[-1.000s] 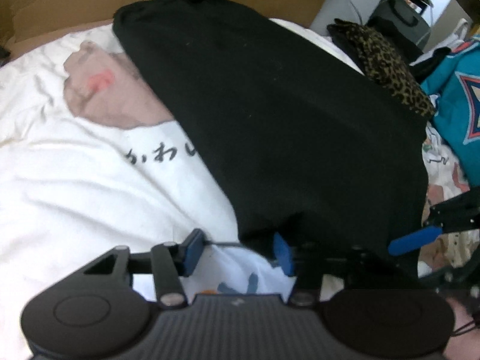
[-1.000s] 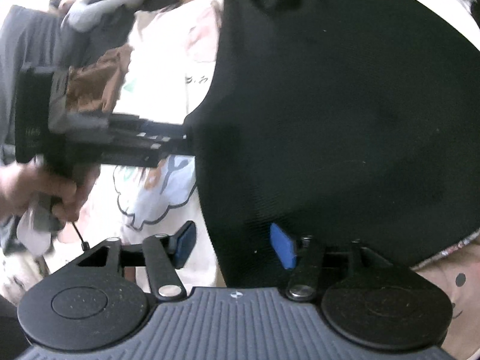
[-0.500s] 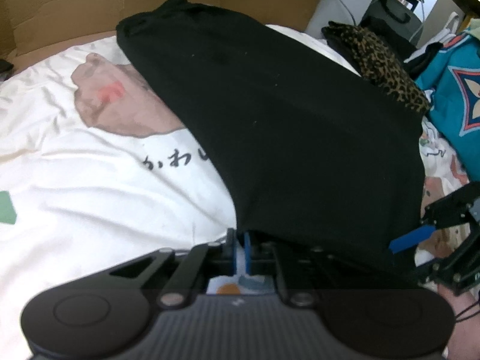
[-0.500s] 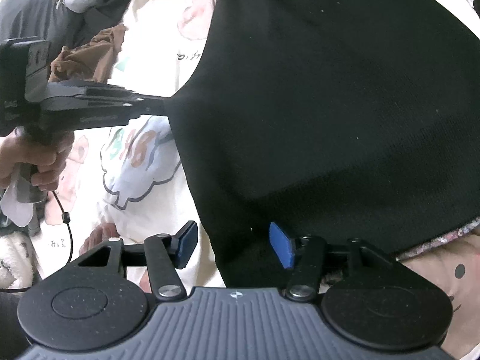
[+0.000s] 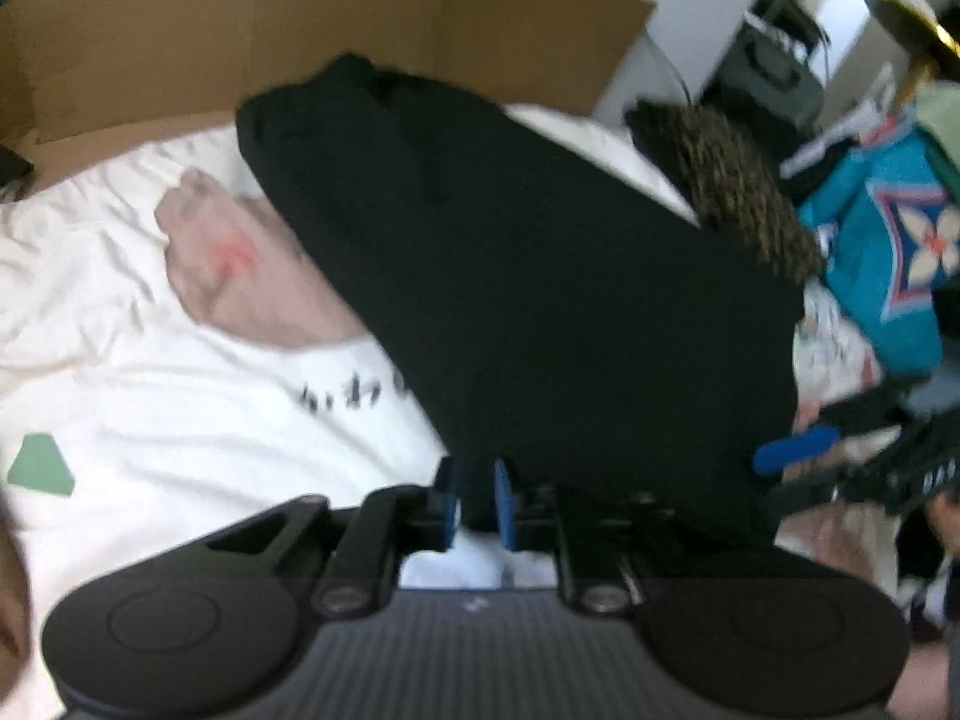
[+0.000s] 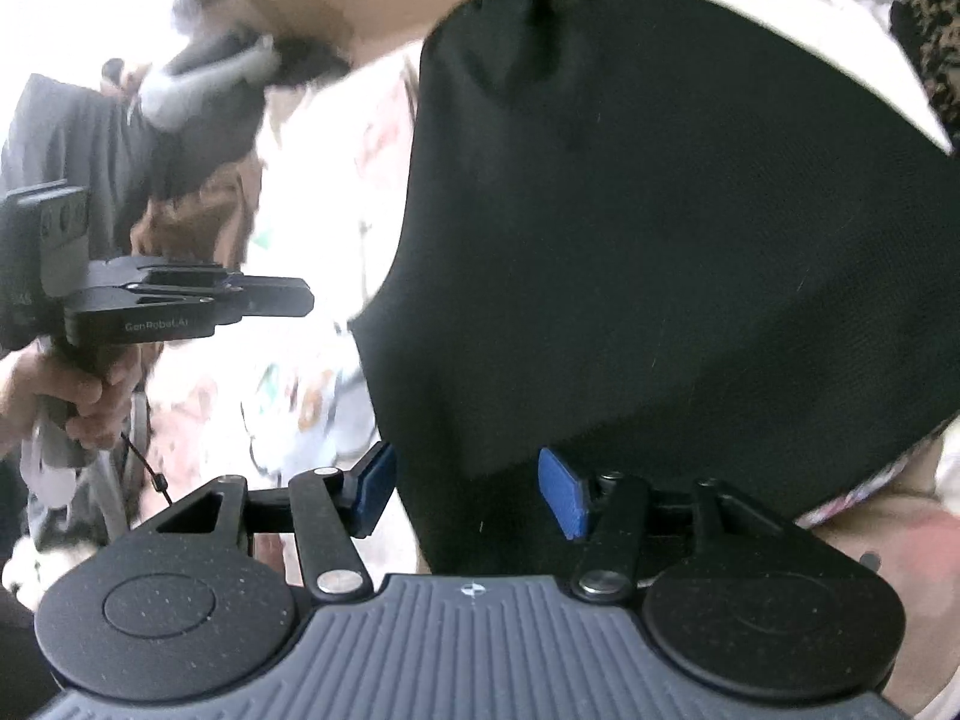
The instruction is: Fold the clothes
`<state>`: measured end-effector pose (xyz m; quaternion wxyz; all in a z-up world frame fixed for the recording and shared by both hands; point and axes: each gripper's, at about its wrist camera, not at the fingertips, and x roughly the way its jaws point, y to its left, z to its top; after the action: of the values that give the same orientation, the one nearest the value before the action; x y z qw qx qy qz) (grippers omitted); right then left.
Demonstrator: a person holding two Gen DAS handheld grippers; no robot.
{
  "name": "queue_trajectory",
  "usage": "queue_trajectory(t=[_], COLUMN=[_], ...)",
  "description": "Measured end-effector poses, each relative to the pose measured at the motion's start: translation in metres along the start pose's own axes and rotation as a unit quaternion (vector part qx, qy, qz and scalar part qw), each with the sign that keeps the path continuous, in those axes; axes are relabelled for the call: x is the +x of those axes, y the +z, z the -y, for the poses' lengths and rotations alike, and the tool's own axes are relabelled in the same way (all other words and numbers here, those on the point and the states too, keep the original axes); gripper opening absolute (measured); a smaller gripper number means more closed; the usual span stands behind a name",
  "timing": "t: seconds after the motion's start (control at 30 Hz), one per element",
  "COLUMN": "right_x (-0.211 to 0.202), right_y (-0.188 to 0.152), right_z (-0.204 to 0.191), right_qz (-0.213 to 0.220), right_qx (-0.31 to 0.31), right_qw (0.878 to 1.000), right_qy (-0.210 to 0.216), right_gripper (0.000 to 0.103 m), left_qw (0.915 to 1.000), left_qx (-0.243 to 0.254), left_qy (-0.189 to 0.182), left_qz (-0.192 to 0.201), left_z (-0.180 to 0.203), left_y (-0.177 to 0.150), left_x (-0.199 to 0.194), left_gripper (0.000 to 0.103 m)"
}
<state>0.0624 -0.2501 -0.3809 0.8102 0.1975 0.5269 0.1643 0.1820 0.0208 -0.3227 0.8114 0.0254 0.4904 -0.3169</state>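
Jaws: left gripper [image 5: 477,501], wide 1 second ago, now pinches the near hem of the black garment [image 5: 540,300] at frame bottom; right gripper [image 6: 468,489] stays wide astride the same hem. Garment lies centre frame on the white sheet [image 5: 150,408]. Judgement: 1 corner secured, right grip pending.

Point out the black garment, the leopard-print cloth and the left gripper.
black garment [image 5: 540,276], left wrist view, middle of its spread fabric.
leopard-print cloth [image 5: 738,186], left wrist view, middle of the bundle.
left gripper [image 5: 477,501], left wrist view, between its blue fingertips.
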Motion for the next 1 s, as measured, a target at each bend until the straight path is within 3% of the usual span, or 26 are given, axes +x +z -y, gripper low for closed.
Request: queue_trajectory(t=[0.2, 0.37, 0.57, 0.8, 0.87, 1.0], right_x=[0.006, 0.016, 0.017, 0.014, 0.012, 0.007], right_y=[0.006, 0.005, -0.002, -0.010, -0.010, -0.009], right_z=[0.008, 0.021, 0.028, 0.031, 0.030, 0.028], right_qz=[0.010, -0.002, -0.015, -0.026, -0.029, -0.029], right_qx=[-0.008, -0.002, 0.001, 0.007, 0.004, -0.001], right_qw=[1.000, 0.999, 0.998, 0.997, 0.997, 0.997], right_qy=[-0.026, -0.055, -0.067, -0.066, -0.067, -0.069], right_gripper=[0.060, 0.060, 0.059, 0.060, 0.060, 0.060], left_qw=[1.0000, 0.9987, 0.9974, 0.9979, 0.9979, 0.9987], left_qx=[-0.004, 0.024, 0.018, 0.002, -0.003, -0.018], left_qy=[-0.001, 0.009, 0.010, -0.001, -0.004, -0.002], left_qz=[-0.005, -0.045, -0.068, -0.065, -0.064, -0.048], left_z=[0.013, 0.022, 0.036, 0.021, 0.017, 0.010], left_y=[0.005, -0.014, -0.018, -0.026, -0.029, -0.029], left_x=[0.031, 0.047, 0.063, 0.034, 0.026, 0.013], left_gripper=[0.019, 0.019, 0.019, 0.020, 0.023, 0.040])
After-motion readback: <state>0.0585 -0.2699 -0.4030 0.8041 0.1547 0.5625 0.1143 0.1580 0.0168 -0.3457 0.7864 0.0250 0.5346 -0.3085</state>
